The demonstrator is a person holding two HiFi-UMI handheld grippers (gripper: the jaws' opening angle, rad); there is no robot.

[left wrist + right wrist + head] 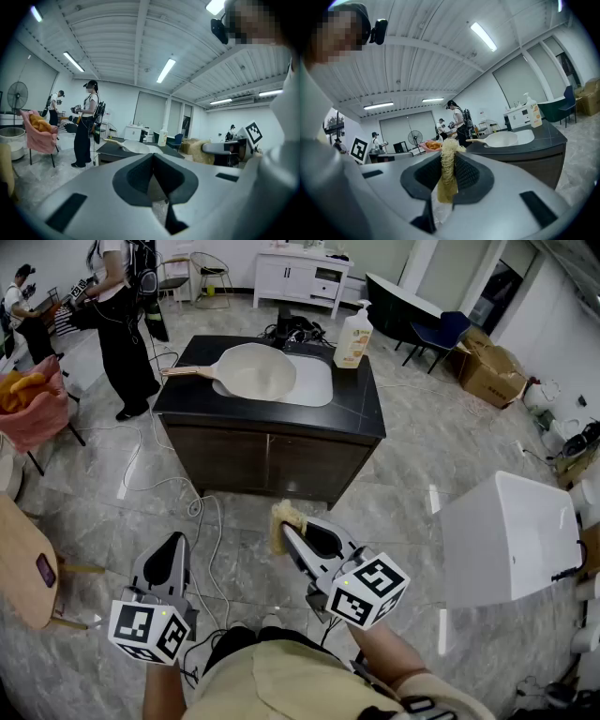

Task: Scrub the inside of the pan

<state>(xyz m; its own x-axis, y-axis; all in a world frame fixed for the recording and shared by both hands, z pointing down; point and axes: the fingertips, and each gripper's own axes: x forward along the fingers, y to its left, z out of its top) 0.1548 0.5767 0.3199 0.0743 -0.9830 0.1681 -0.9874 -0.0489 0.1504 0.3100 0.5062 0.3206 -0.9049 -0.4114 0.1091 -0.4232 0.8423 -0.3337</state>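
Item 1: right gripper (286,531). We find its jaws clenched on a yellow, fibrous scrubbing pad (281,518). In the right gripper view the pad (447,171) stands upright between the dark ribbed pads, with its frayed top rising above them.

Item 2: left gripper (173,545). We record its jaws pressed together with nothing between them. The left gripper view shows the two dark pads (140,176) meeting along a seam.

Item 3: cream round pan with a wooden handle (255,371). It lies well apart from both grippers on the black-topped cabinet (361,409). Its pale inside faces up and its handle points to the left edge of the top. The bowl overlaps the left side of the white rectangular sink basin (317,385) set into that top. We cannot tell what, if anything, sits in the basin.

Item 4: cream pump bottle with an orange label (353,337). It stands upright at the back right of the black top, just beside the basin.

Item 5: pink cloth basket on a frame (37,413), at the left of the room. We note orange pieces (23,385) heaped in it.

Item 6: white box-shaped unit (511,535), standing on the grey marbled floor at the right.

Item 7: two persons in dark trousers (122,306), standing beyond the cabinet's left end.
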